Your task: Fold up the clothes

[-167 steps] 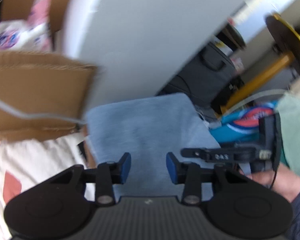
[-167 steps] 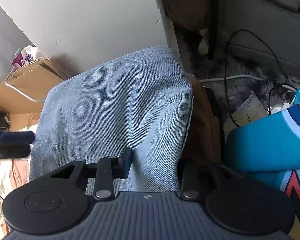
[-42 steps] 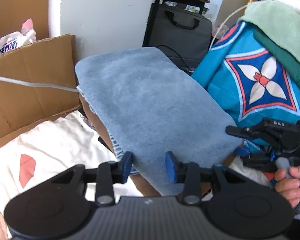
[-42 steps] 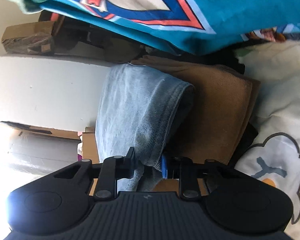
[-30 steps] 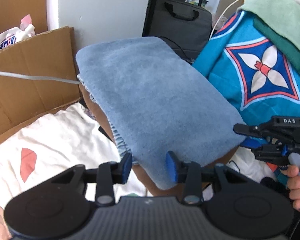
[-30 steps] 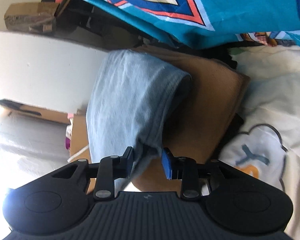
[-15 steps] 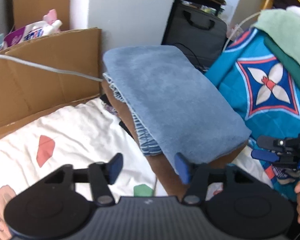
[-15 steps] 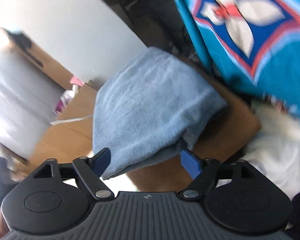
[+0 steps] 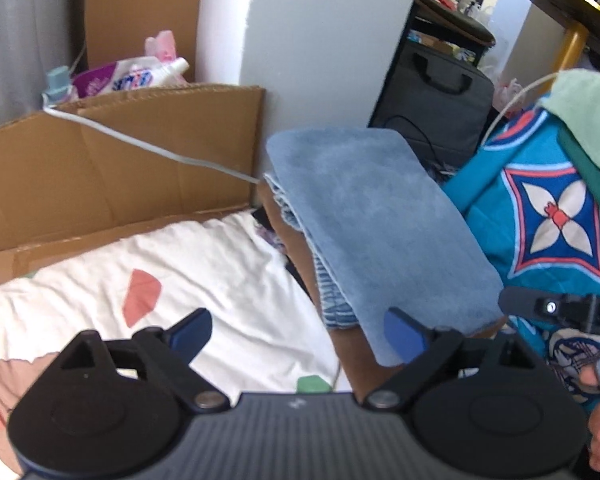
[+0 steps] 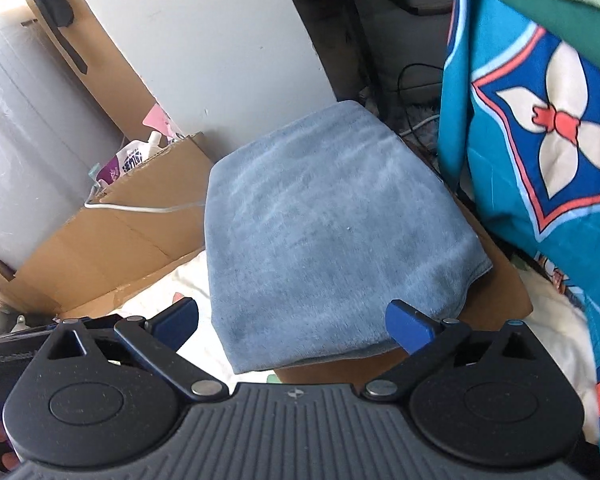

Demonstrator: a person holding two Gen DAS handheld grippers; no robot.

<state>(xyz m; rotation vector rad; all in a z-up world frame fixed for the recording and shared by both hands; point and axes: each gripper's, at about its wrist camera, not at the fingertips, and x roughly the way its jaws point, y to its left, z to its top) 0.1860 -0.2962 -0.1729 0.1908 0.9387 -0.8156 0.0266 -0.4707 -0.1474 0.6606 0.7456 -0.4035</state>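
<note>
Both tools, left and right, are opening wide, empty, above the folded blue garment.

The folded blue garment hid most of the brown piece beneath it; the teal patterned cloth ran off the frame's right edge.

Bright daylight fills both fisheye views, washing out the white wall at upper left, while the edges bow strongly and the corners fall into dark vignette.
</note>
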